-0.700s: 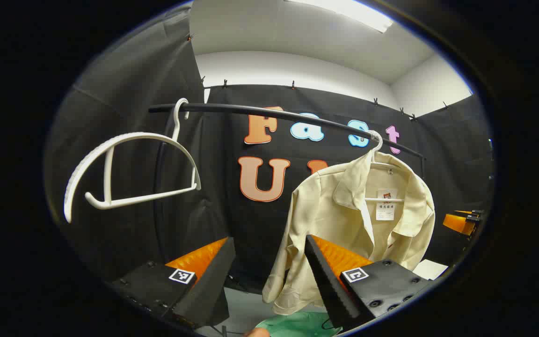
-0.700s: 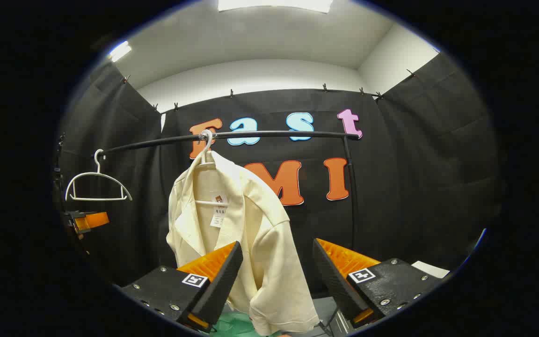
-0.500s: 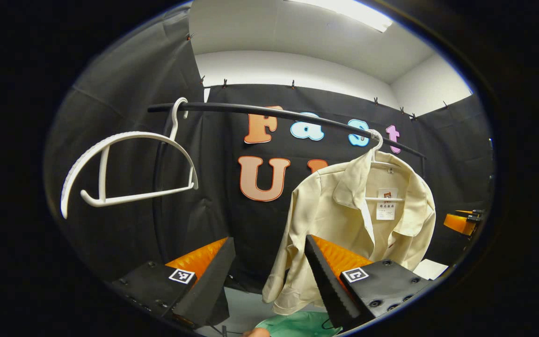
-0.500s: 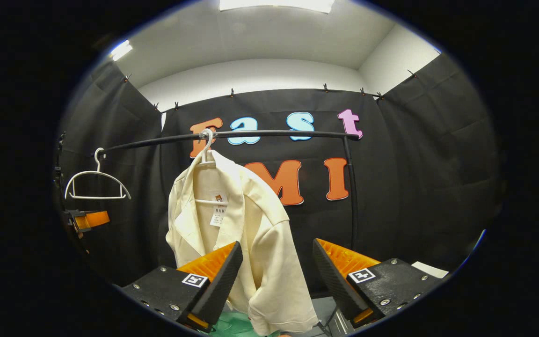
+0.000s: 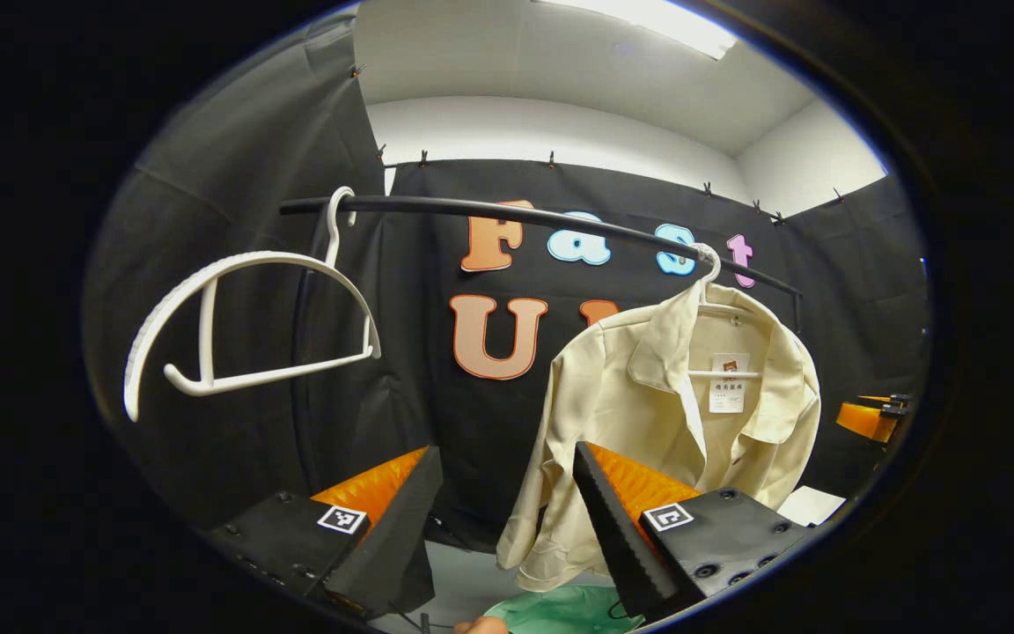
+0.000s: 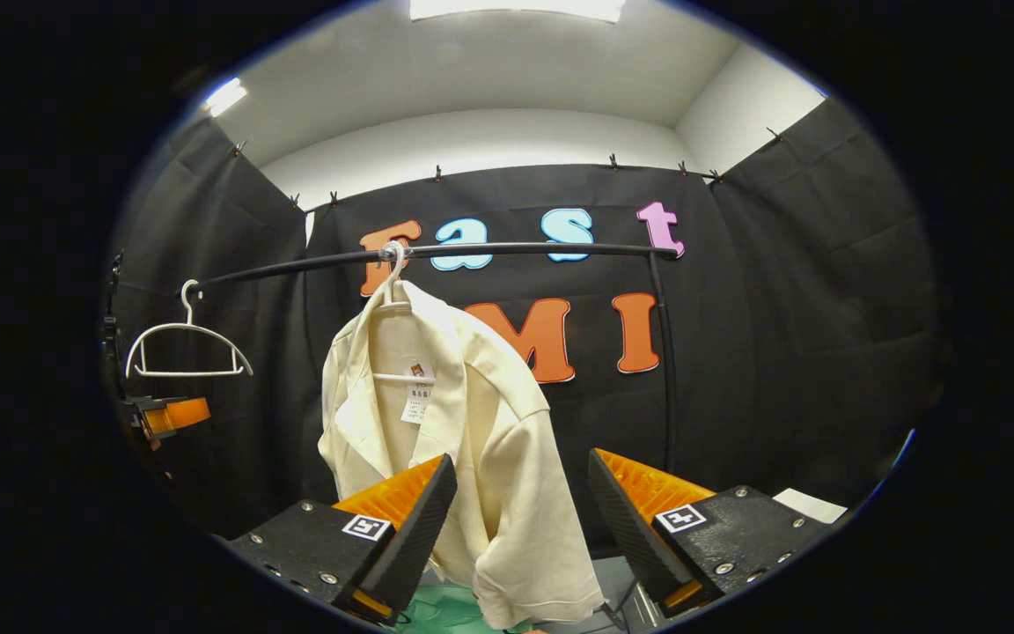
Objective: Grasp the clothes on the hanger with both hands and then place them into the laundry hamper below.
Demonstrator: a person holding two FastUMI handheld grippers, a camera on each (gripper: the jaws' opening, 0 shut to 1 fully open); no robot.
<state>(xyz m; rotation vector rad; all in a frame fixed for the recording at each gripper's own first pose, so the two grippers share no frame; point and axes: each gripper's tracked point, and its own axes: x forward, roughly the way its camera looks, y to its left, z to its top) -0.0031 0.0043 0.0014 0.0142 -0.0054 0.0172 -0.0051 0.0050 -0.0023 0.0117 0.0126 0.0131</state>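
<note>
Shirt: cream short-sleeved shirt is hanging on a white hanger hooked over the black rail, toward the rail's right end in the left gripper view, well apart from both grippers
Hamper: something green is showing low under the shirt in both views; whether it is the hamper's rim or its contents, I cannot tell
Empty hanger: a second white hanger is hanging bare at the rail's far left
Risk, hanger: pulling the shirt straight down is likely dragging the hanger off the rail with it, since the collar is sitting over the hanger's shoulders
Risk, grip: pinching only a loose sleeve is risking the cloth sliding out, or one side falling outside the hamper
Left gripper: left gripper is standing wide open, holding nothing, touching nothing
Right gripper: right gripper is likewise gaping wide, empty, with the shirt's sleeve lying beyond the gap, not between the pads
</note>
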